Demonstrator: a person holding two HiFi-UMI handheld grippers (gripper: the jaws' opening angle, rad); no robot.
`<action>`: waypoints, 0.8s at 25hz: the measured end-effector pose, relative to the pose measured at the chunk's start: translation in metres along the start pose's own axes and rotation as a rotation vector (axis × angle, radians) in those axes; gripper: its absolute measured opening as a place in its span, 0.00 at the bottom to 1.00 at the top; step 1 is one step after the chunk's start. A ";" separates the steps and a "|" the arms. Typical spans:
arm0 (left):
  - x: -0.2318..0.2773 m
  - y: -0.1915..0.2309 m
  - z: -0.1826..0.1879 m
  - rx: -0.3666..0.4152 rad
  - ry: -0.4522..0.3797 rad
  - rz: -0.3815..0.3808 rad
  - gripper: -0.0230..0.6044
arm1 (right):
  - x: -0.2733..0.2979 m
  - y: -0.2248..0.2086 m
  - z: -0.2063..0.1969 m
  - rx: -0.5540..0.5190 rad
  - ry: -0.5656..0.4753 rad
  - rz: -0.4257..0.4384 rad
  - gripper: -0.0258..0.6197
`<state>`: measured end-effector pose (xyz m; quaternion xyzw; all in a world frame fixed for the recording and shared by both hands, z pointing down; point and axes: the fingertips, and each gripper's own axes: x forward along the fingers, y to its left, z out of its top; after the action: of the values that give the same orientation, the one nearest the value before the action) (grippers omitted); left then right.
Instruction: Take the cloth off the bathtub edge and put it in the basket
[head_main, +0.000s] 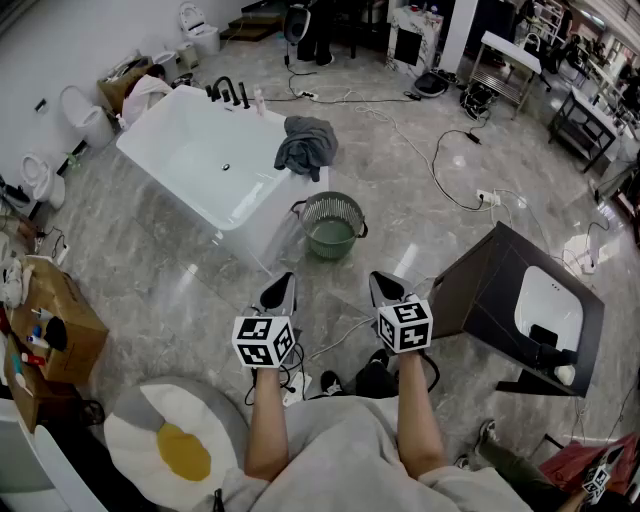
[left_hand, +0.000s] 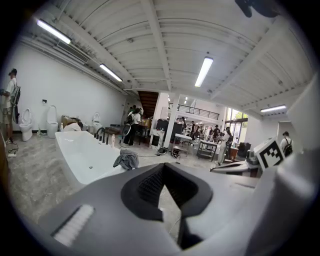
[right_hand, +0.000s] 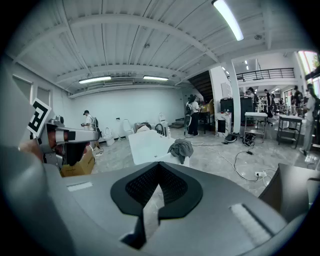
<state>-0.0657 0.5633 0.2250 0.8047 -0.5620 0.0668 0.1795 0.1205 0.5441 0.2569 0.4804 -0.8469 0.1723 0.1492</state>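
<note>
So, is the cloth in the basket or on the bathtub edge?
On the edge: the cloth hangs over the bathtub rim, outside the basket beside it.

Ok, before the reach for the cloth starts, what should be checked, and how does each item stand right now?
1. Cloth draped on the bathtub edge, nothing on top of it: ok.
2. Basket upright beside the bathtub, mouth unobstructed: ok.
3. Left gripper empty: ok. Jaws open for a grasp: not ok, shut.
4. Right gripper empty: ok. Jaws open: not ok, shut.
5. Either gripper close to the cloth: not ok, both are well short of it.
</note>
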 end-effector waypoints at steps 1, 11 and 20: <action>0.004 -0.003 -0.002 0.010 -0.001 -0.006 0.12 | 0.001 -0.004 0.000 -0.001 -0.002 0.002 0.03; 0.051 -0.007 -0.007 0.039 0.012 0.013 0.13 | 0.029 -0.046 0.008 0.054 -0.036 0.040 0.03; 0.125 -0.001 0.046 0.056 -0.003 0.062 0.13 | 0.084 -0.111 0.058 0.072 -0.046 0.091 0.03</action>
<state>-0.0240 0.4368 0.2207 0.7917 -0.5848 0.0868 0.1541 0.1693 0.4016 0.2569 0.4502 -0.8643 0.1985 0.1044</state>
